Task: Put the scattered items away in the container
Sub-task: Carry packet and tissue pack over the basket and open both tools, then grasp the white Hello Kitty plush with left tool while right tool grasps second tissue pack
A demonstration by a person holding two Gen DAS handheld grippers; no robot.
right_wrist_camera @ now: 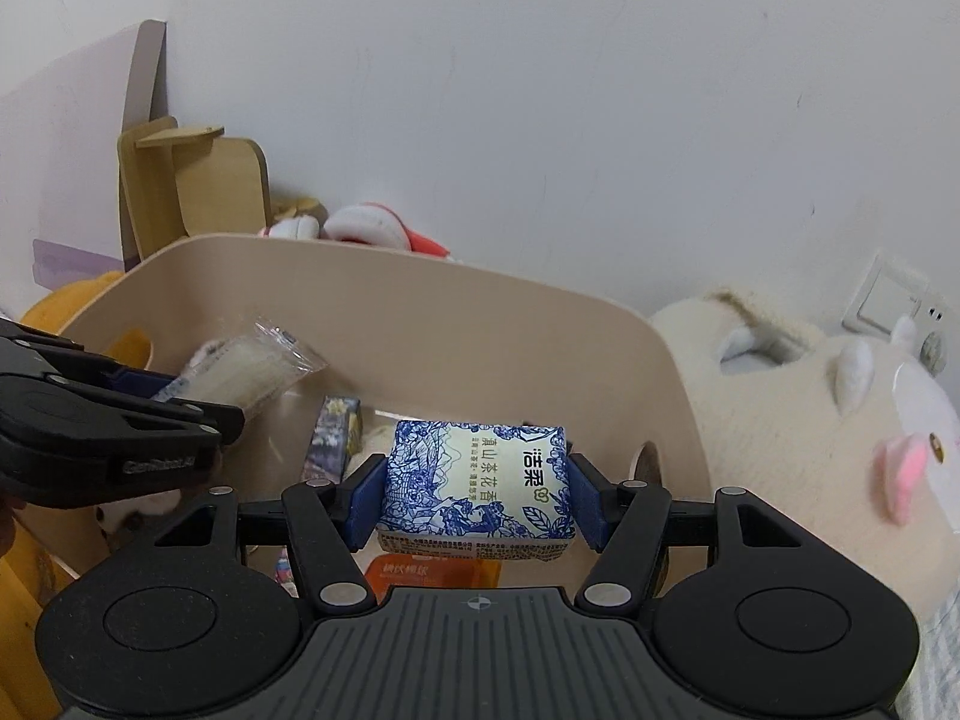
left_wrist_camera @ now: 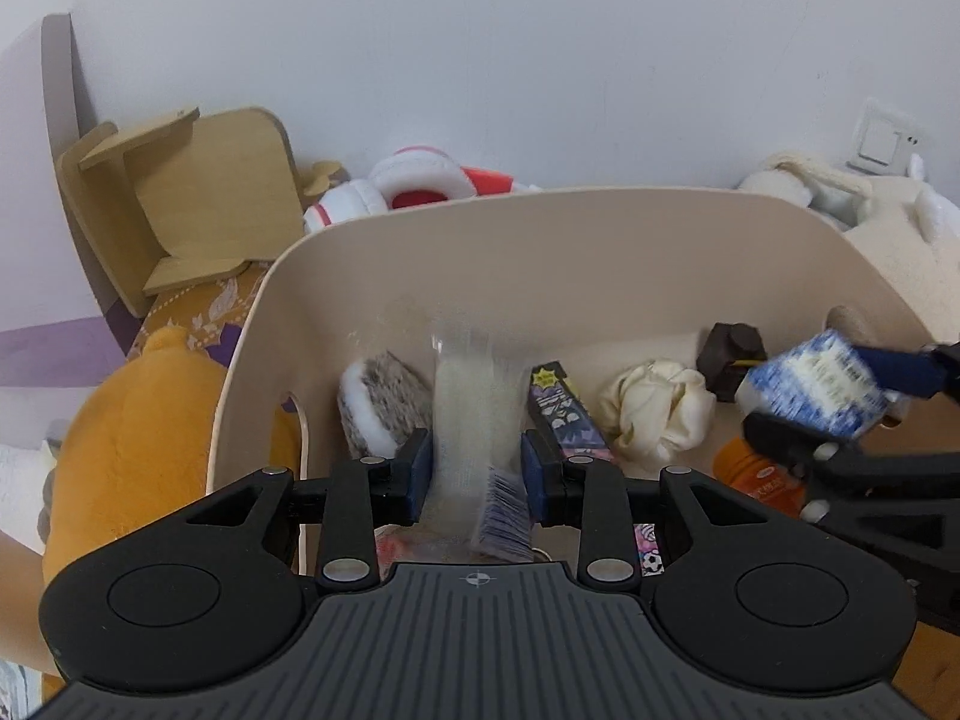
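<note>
tissue pack (right_wrist_camera: pixel 477 483) between right tongs (right_wrist_camera: pixel 477 495), seemingly gripped

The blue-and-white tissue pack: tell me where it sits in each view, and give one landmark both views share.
Left wrist view: the tissue pack is at the right edge, blurred, between the fingers of the right tool, above the beige bin.
Right wrist view: it is at lower centre, between that tool's blue pads.
Shared landmark: the beige bin's curved far wall.

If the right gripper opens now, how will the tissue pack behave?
The tissue pack looks soft and light, so it would probably drop flat into the bin without rolling. Its glossy wrap may slip between the pads.
</note>
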